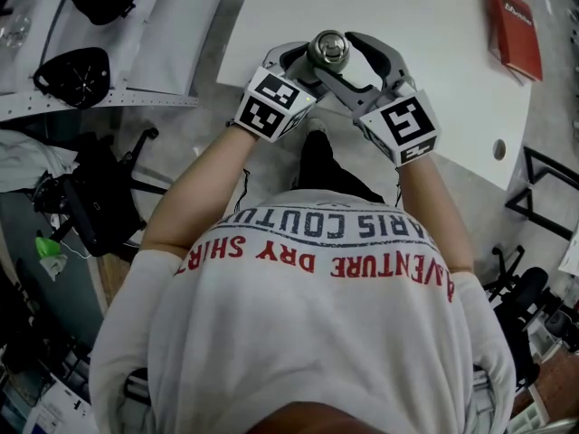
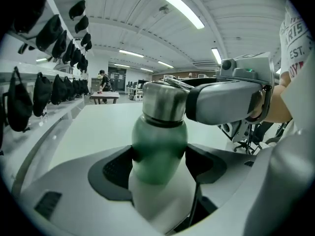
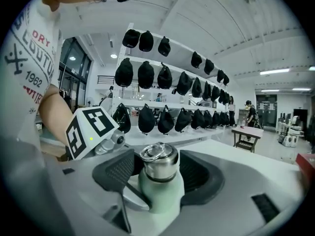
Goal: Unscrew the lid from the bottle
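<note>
The bottle [image 2: 160,146] is green and has a shiny metal lid [image 2: 165,102] on top. The lid is still on the bottle. A small metal ring [image 3: 153,150] lies on top of the lid. In the head view the bottle is at the near edge of the white table [image 1: 407,25], closer to the near left corner. I cannot tell if its bottom sits on the table.

The left gripper [image 2: 160,161] squeezes the green body of the bottle. Its two dark pads [image 2: 115,168] press on the bottle from both sides.

The right gripper [image 3: 160,171] is higher up. Its dark pads [image 3: 120,168] close on the metal lid, one on each side. In the left gripper view one grey finger of the right gripper reaches in from the right and touches the lid.

The two grippers meet at the bottle, and their black and white cubes [image 1: 271,102] are near the person's hands. The person wears a white shirt [image 1: 317,333] with red letters.

A red book [image 1: 514,30] lies by the far right edge of the table, well apart from the bottle. Black caps [image 3: 147,75] hang in rows on white shelves beside the table.
</note>
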